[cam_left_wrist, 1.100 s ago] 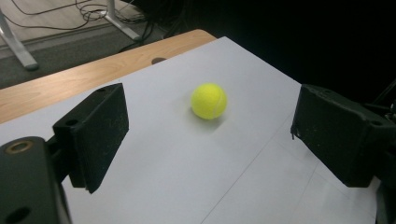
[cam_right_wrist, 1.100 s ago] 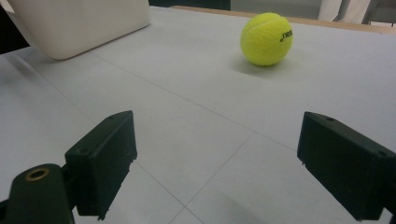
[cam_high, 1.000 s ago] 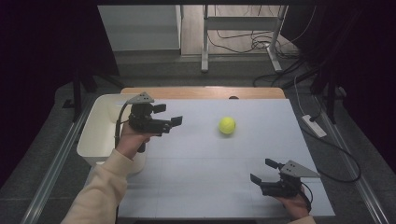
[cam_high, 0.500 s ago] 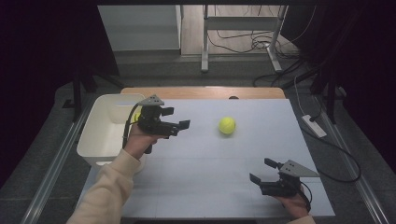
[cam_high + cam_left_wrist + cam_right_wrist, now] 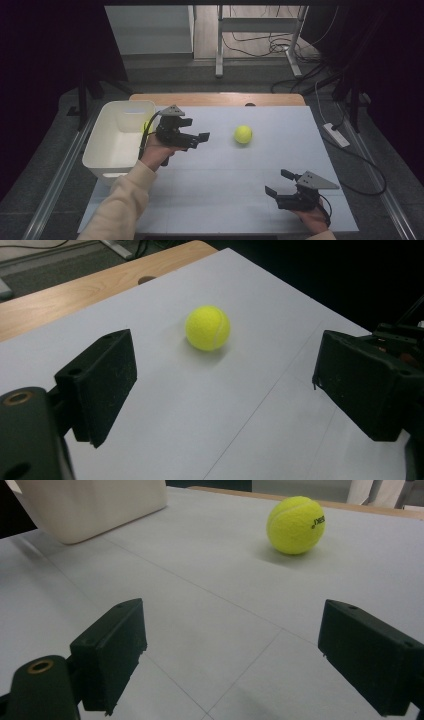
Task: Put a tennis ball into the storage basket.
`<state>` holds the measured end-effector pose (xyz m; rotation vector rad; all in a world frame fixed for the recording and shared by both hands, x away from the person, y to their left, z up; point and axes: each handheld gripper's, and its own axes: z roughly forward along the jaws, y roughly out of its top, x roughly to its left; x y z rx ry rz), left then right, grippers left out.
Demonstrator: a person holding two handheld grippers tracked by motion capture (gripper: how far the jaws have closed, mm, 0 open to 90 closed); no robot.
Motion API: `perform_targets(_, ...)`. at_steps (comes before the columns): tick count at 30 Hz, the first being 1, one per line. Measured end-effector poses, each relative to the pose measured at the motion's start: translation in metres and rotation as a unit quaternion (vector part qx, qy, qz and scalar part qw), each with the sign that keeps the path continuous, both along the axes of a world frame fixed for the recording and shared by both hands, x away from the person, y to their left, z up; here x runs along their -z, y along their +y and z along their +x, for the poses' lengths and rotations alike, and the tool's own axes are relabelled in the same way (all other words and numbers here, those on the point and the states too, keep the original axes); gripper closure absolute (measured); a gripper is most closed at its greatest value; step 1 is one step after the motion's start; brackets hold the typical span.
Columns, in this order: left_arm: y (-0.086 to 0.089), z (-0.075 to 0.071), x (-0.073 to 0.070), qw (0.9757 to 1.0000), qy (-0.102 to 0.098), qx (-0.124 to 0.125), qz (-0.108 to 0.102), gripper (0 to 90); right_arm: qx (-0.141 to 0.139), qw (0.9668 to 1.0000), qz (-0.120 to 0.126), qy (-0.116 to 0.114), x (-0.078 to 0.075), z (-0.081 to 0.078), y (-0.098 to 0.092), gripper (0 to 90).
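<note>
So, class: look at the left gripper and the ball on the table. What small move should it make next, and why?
Probably ease the left gripper forward toward the ball with its jaws kept open. The jaws stand wide apart and empty, the ball lies ahead between them in the left gripper view, apart from both, and bare table separates them. The right gripper sits farther away.

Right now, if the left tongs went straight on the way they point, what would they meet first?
Most likely the tennis ball: it lies ahead between the left tongs' open jaws, with bare table before it.
</note>
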<state>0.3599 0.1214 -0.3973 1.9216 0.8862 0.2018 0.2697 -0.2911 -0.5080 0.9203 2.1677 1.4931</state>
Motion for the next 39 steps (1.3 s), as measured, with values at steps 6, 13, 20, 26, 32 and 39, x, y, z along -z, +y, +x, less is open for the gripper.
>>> perform_targets(6, -0.003, 0.003, 0.003, 1.0000, 0.003, 0.001, 0.009, 11.4, -0.002, 1.0000, 0.000, 0.000, 0.000, 0.000, 0.001, 12.1)
perform_targets(13, -0.010, 0.009, 0.006, 0.9999, 0.007, 0.005, 0.013, 11.6, -0.001, 1.0000, 0.001, 0.001, 0.000, -0.001, 0.000, 12.1)
perform_targets(20, -0.014, 0.013, 0.008, 0.9998, 0.008, 0.005, 0.017, 11.7, 0.000, 1.0000, 0.000, 0.002, 0.000, -0.001, 0.000, 12.1)
perform_targets(26, -0.018, 0.015, 0.011, 0.9996, 0.012, 0.006, 0.023, 11.6, 0.000, 1.0000, 0.000, 0.003, 0.000, -0.001, 0.000, 12.1)
perform_targets(32, -0.025, 0.019, 0.014, 0.9995, 0.017, 0.011, 0.024, 11.7, 0.000, 1.0000, 0.003, 0.003, 0.001, 0.000, 0.000, 12.1)
perform_targets(39, -0.035, 0.023, 0.017, 0.9993, 0.022, 0.018, 0.024, 11.6, -0.003, 1.0000, 0.003, 0.003, 0.001, 0.002, 0.001, 12.1)
